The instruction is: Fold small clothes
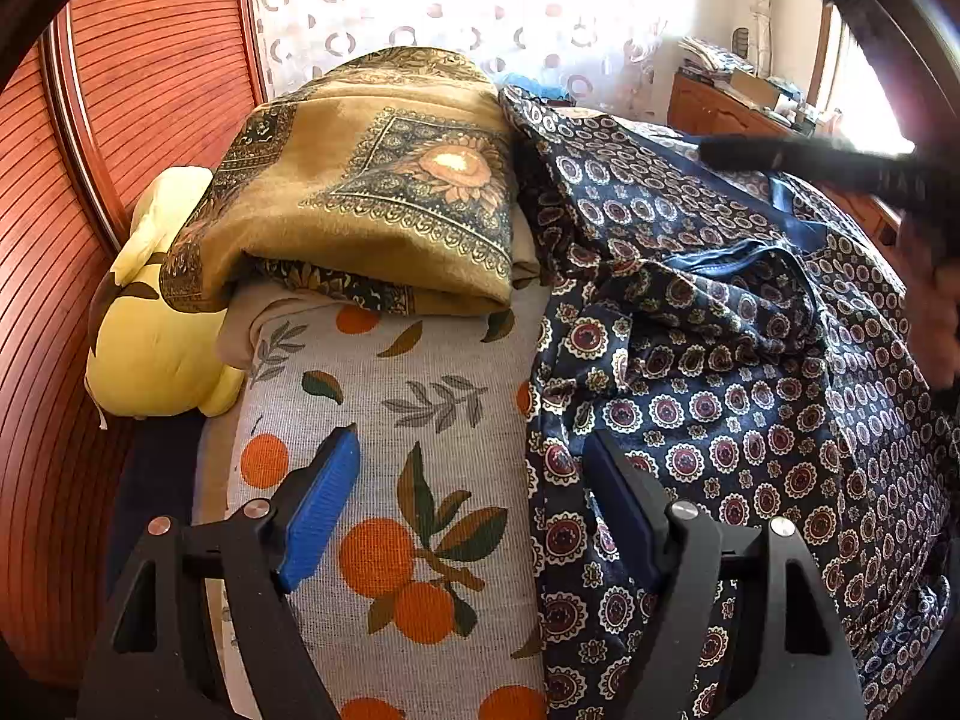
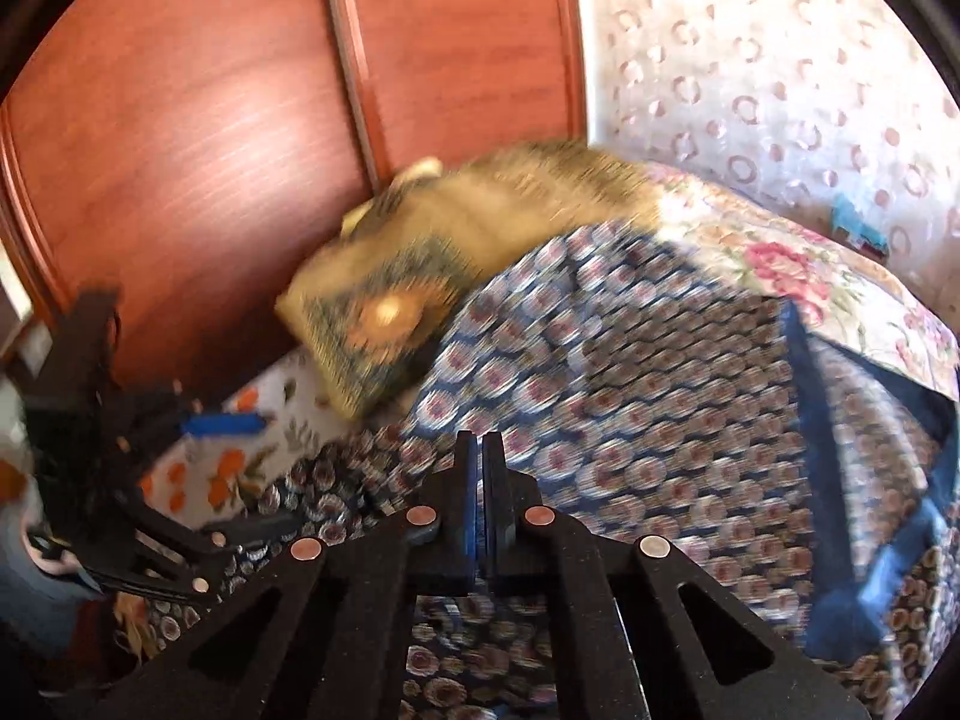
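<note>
On the orange-print cover (image 1: 390,420), one navy garment (image 1: 720,390); left gripper (image 1: 474,492) jaws wide, empty; right gripper (image 2: 480,450) jaws closed

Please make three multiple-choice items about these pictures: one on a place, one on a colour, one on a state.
1. Where does the folded golden blanket lie?
A. behind the orange-print cover, near the curtain
B. on the floor
C. inside a drawer

2. What colour are the pads of the left hand-held gripper?
A. red
B. blue
C. white

3. How do the right hand-held gripper's jaws stand?
A. wide open
B. shut together
C. out of view

Answers:
1 A: the blanket rests past the cover, before the curtain.
2 B: the left hand-held gripper shows blue pads.
3 B: the right hand-held gripper has its jaws pressed together.
</note>
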### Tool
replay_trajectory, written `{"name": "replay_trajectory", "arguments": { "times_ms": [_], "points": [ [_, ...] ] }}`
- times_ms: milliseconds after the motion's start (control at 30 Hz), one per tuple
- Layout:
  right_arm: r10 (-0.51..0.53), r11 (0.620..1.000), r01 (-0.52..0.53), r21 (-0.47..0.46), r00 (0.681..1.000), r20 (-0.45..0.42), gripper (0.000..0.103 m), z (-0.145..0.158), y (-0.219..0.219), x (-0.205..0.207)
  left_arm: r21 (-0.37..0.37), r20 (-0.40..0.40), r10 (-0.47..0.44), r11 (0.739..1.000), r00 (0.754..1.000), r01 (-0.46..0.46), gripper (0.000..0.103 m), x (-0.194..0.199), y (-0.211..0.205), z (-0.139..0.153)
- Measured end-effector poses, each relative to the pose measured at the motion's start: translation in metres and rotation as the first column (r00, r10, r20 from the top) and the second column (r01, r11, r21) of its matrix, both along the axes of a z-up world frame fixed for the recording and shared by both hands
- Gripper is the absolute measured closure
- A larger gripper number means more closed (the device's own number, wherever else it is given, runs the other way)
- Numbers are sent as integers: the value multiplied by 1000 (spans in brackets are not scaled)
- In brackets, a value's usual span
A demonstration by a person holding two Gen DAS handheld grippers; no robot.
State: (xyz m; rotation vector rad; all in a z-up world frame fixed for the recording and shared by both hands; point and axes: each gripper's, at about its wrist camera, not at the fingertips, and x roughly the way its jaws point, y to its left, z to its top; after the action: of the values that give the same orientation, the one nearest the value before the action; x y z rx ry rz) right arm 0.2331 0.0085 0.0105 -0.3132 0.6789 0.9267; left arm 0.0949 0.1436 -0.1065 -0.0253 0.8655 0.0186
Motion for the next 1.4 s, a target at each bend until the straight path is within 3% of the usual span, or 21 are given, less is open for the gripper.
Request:
{"name": "replay_trajectory", "arguments": {
  "times_ms": [100,267,433,633,767,833,900,1167,1300,1400],
  "points": [
    [-53,998,52,31,998,25,103,12,-19,12,0,0,0,1000,1000,0,24,0,0,0],
    [6,1000,-6,9,999,32,102,3,-14,4,0,0,0,1000,1000,0,24,0,0,0],
    [88,994,-86,-62,996,35,72,-24,23,-11,0,0,0,1000,1000,0,24,0,0,0],
    [81,976,-67,-208,995,59,65,-61,65,-2,0,1,1,1000,1000,-1,24,0,0,0],
    [28,972,-18,-234,999,39,66,-74,73,18,0,1,1,1000,1000,-1,24,0,0,0],
    [44,976,-42,-214,999,2,94,-75,73,25,0,2,1,1000,1000,-1,24,0,0,0],
    [57,978,-59,-202,998,-15,99,-73,73,29,0,2,1,1000,1000,-1,24,0,0,0],
    [-33,999,34,31,999,-38,99,-28,15,55,0,2,1,1000,1000,-1,24,0,0,0],
    [-157,986,157,57,988,-4,99,-15,-15,72,0,2,1,1000,1000,-1,24,0,0,0],
    [-298,954,298,24,954,18,97,-16,-39,87,0,2,1,1000,1000,-1,24,0,0,0]
  ]
}}
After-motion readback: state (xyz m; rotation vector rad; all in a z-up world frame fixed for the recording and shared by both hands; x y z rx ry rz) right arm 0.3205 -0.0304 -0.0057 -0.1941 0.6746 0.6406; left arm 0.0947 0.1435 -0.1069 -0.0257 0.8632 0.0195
